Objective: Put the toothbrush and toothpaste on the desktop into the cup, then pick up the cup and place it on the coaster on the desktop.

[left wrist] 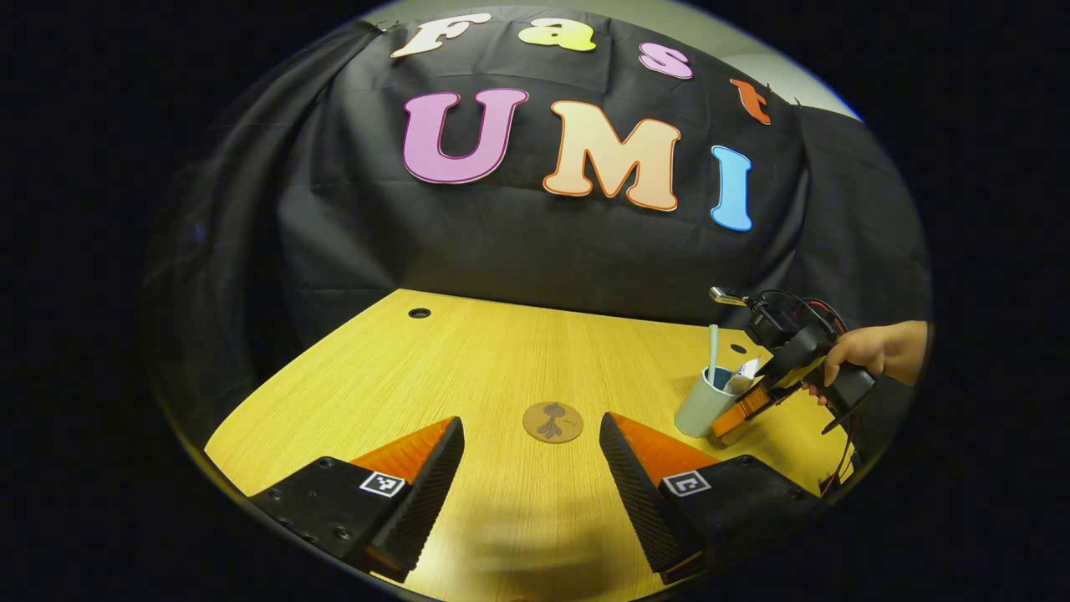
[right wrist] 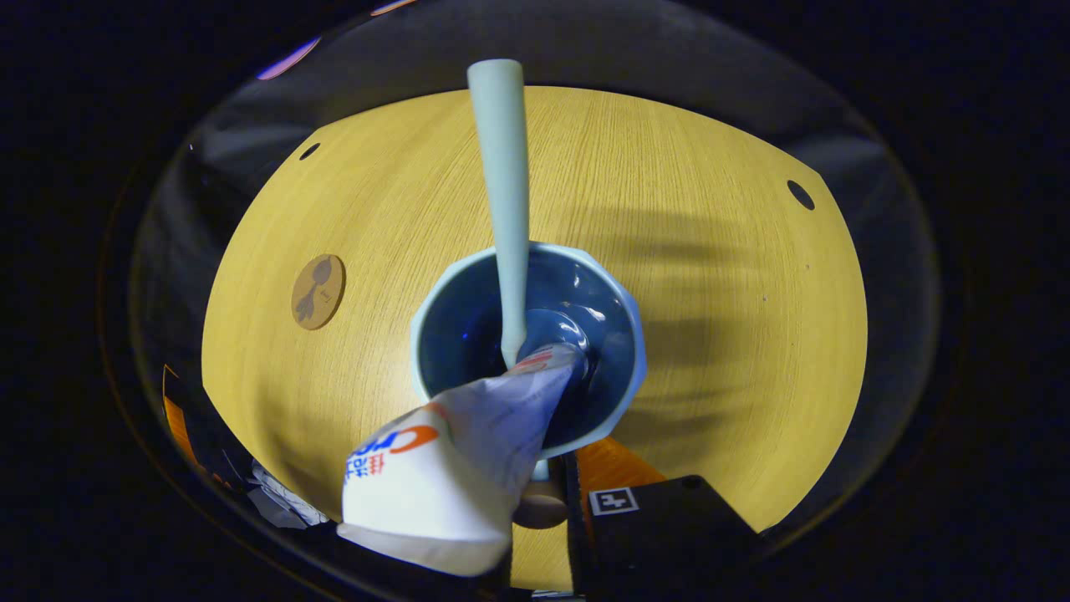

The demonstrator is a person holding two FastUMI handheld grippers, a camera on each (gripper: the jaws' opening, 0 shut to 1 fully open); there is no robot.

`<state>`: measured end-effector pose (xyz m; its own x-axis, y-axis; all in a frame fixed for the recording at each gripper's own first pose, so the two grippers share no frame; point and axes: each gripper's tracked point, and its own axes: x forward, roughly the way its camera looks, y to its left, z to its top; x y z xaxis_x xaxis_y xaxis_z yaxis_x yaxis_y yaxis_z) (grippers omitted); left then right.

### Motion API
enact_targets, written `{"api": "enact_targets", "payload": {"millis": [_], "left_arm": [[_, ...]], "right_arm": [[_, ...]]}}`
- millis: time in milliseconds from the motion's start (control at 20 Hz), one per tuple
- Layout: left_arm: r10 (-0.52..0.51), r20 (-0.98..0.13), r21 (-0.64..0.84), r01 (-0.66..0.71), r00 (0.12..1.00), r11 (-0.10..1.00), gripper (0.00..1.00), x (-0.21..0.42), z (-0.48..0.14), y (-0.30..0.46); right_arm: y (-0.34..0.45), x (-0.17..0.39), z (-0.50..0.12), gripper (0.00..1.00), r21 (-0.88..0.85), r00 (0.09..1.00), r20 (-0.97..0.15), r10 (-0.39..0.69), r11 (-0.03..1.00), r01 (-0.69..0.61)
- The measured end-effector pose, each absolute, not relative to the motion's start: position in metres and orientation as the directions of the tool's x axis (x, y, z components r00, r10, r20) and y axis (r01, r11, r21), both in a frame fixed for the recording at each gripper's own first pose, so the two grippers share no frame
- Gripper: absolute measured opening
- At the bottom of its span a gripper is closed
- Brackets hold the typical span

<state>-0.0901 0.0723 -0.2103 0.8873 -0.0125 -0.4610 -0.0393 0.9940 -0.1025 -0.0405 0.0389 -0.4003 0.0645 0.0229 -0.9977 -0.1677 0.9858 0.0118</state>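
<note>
Wood worktop (left wrist: 501, 351) carries coaster (left wrist: 552, 421) & cup (left wrist: 702, 405) w/ toothbrush (right wrist: 504, 192) + toothpaste (right wrist: 468, 443) inside. Left hand-held gripper (left wrist: 532, 468) hovers released near coaster. Right hand-held gripper (left wrist: 740, 410) is at the cup; can't tell its grip.

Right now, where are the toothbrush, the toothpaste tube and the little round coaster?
toothbrush (right wrist: 504, 192): right gripper view, middle of its handle standing out of the cup.
toothpaste (right wrist: 451, 468): right gripper view, the tube's wide crimped end.
coaster (left wrist: 552, 421): left gripper view, centre of the disc on the desk.
</note>
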Motion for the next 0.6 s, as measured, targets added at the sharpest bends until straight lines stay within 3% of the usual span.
{"api": "enact_targets", "payload": {"millis": [600], "left_arm": [[-0.002, -0.476, -0.099, -0.051, 0.879, 0.994, 0.95, -0.091, -0.219, 0.088]], "right_arm": [[0.040, -0.036, -0.400, 0.32, 0.097, 0.095, -0.988, 0.123, 0.965, -0.244]]}}
